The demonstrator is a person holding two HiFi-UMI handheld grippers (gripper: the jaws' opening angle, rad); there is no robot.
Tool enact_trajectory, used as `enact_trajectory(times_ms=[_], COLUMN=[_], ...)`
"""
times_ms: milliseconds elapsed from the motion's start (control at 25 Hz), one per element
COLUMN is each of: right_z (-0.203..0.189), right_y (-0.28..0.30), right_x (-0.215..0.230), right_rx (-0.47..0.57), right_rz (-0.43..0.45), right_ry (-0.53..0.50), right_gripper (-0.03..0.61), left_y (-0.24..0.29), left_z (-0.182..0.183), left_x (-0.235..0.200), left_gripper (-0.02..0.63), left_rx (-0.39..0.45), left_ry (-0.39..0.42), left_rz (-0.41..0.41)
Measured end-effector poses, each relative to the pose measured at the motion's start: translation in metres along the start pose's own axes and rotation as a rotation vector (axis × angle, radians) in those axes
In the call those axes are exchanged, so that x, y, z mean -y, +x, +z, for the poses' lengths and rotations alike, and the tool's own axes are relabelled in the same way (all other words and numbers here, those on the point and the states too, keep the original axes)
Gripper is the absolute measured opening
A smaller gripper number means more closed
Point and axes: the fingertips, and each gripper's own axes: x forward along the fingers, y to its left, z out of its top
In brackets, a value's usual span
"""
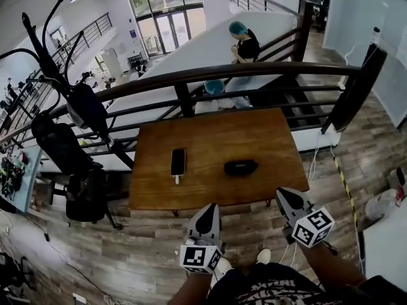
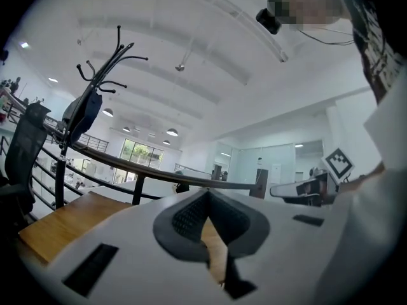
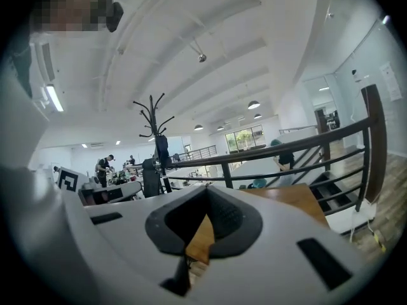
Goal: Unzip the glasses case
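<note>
A person stands at the near edge of a rectangular brown wooden table [image 1: 210, 132] with a white two-jaw left gripper [image 1: 209, 208] and a matching right gripper [image 1: 283, 196] held just short of that edge, each with its dark ribbed jaws brought together at the tips and nothing between them. The small black oval glasses case [image 1: 241, 167] lies flat on the table's near right part, lid down. A black slab smartphone [image 1: 178, 162] rests on the table to its left, apart from it. Whether the zip is run shut is too small to tell. The risk from here is a loose, smooth case sliding across the table if one gripper tugs the zip pull while the other fails to pin the shell. A wide sweep could also knock the phone. Only the head view shows the case and phone. The left gripper view [image 2: 206, 199] and right gripper view [image 3: 206, 199] miss both and show instead the meeting jaw tips, a strip of the table, the dark metal railing [image 3: 286, 152] behind it and a black coat stand [image 2: 95, 100].
</note>
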Motion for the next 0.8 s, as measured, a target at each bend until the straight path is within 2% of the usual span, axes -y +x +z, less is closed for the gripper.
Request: enact_trajectory(times_ms=[120,400,800], right_z=[0.004,0.005,0.019], right_y=[0.000,-0.004,-0.011], right_x=[-0.001,0.002,0.014], right_rx=[0.004,0.016,0.040], right_rz=[0.036,0.058,0.039], right_ry=[-0.028,-0.016,-0.019], right_gripper=[-0.002,-0.002,-0.002], left_y=[0.002,-0.004,-0.006], left_z=[0.002,0.004,0.020], left_x=[0.009,0.015,0.021], left_gripper=[0.005,0.005,0.005], left_rx=[0.004,-0.001,0.011], left_ry=[0.020,0.035,0.070], left_rz=[0.005,0.031,0.024])
